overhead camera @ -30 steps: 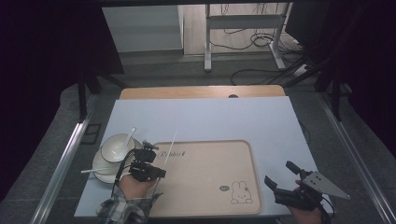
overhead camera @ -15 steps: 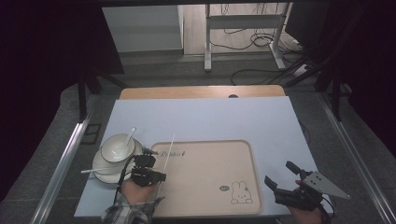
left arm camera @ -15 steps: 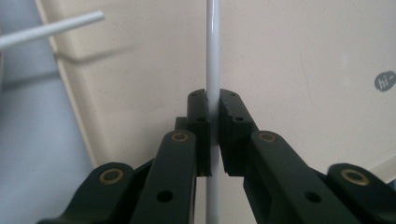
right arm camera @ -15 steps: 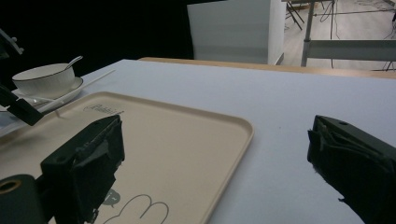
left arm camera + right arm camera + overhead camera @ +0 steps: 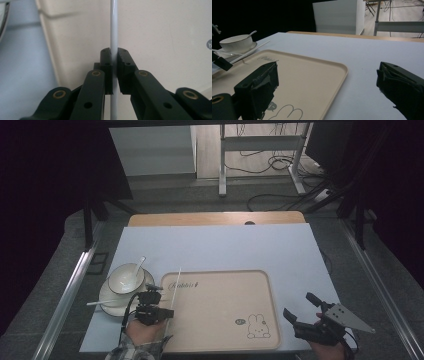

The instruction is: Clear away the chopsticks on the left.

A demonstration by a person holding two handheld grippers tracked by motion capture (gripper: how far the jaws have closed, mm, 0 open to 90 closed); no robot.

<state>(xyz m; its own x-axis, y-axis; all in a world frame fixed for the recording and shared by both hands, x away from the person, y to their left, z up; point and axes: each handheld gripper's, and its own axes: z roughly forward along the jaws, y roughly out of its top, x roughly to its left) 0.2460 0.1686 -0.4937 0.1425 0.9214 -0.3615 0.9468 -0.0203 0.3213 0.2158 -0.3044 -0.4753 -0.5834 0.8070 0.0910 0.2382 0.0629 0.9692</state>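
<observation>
My left gripper (image 5: 159,309) is shut on a thin white stick (image 5: 174,292) that lies along the left edge of a beige tray (image 5: 220,305) with a rabbit drawing. In the left gripper view the stick (image 5: 114,30) runs straight up between the closed pads (image 5: 107,60), over the tray's rim (image 5: 47,15). My right gripper (image 5: 299,306) hovers open and empty off the tray's near right corner. Its view looks across the tray (image 5: 312,75) to the stick (image 5: 253,50).
A white bowl (image 5: 125,277) with a spoon in it sits on a saucer (image 5: 107,302) left of the tray, and a second white stick (image 5: 97,303) rests across the saucer. The pale blue table top (image 5: 225,247) stretches bare behind the tray. A wooden strip (image 5: 215,218) lines the far edge.
My left gripper has slid a little toward the near edge with the stick held in it. The right gripper has stayed put.
</observation>
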